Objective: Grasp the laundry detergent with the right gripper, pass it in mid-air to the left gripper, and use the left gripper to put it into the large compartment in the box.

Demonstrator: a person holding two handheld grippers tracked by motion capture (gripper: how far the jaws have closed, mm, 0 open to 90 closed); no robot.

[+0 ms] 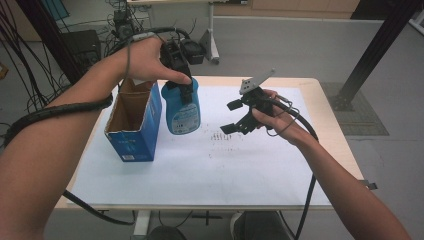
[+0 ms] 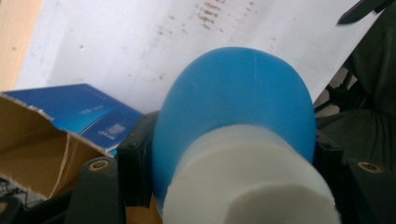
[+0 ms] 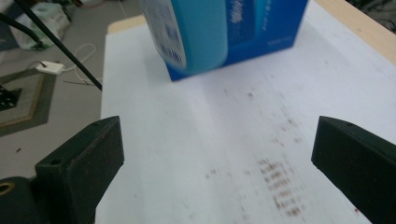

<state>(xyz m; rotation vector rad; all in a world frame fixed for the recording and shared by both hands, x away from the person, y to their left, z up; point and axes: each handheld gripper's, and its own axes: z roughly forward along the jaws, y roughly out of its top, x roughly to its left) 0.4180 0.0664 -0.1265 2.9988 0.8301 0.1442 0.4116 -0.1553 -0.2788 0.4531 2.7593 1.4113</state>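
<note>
A white sheet (image 1: 200,170) covers most of the desk (image 1: 330,125), and an open blue carton (image 1: 135,125) stands near its left edge. Just beside the carton, toward the far edge, the left gripper (image 1: 182,82) is clamped on a blue bottle (image 1: 181,111) with a white cap (image 2: 247,182). The right gripper (image 1: 235,116) hangs over the sheet's middle, jaws wide apart.

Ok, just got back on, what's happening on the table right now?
The left gripper is clamped on the neck of a blue bottle with a white cap, holding it beside the open blue cardboard box. Whether the bottle touches the white sheet is unclear. The right gripper is open and empty, above the sheet.
</note>
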